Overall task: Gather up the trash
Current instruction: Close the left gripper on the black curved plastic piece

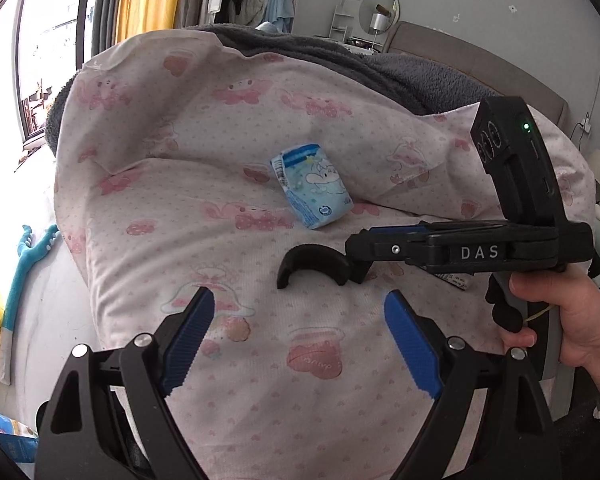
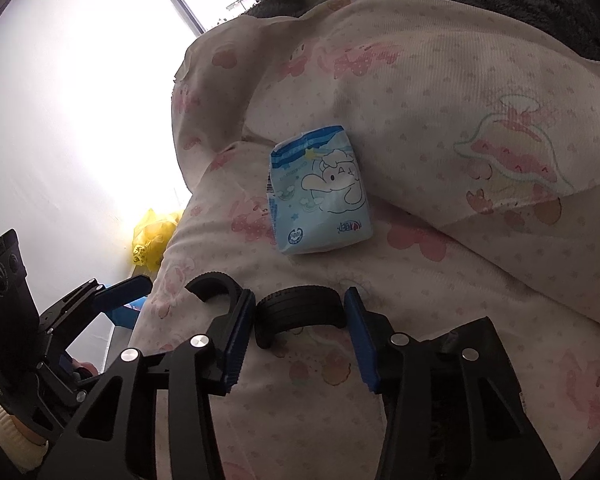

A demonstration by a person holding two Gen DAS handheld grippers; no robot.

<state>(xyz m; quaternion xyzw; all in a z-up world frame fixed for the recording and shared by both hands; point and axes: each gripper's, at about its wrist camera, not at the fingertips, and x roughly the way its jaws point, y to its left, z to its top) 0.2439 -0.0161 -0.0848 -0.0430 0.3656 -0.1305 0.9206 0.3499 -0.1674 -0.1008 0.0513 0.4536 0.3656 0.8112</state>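
Note:
A light blue tissue pack (image 1: 312, 188) (image 2: 320, 196) with a cartoon print lies on the pink-patterned quilt (image 1: 260, 360) (image 2: 440, 80). My right gripper (image 2: 300, 320) (image 1: 354, 260) is shut on a black curved plastic piece (image 2: 300, 304) (image 1: 312, 258), and both blue pads press on its ribbed ends. That piece sits just above the quilt, nearer than the pack. My left gripper (image 1: 300, 304) (image 2: 120, 300) stands open with only quilt between its fingers. It is low over the bedding, close to the black piece.
A grey fleece blanket (image 1: 380, 68) covers the far side of the bed. A person's hand (image 1: 560, 320) holds the right gripper's handle. A yellow plastic bag (image 2: 152, 240) and a teal plush toy (image 1: 24, 264) lie off the bed's left edge, below a bright window.

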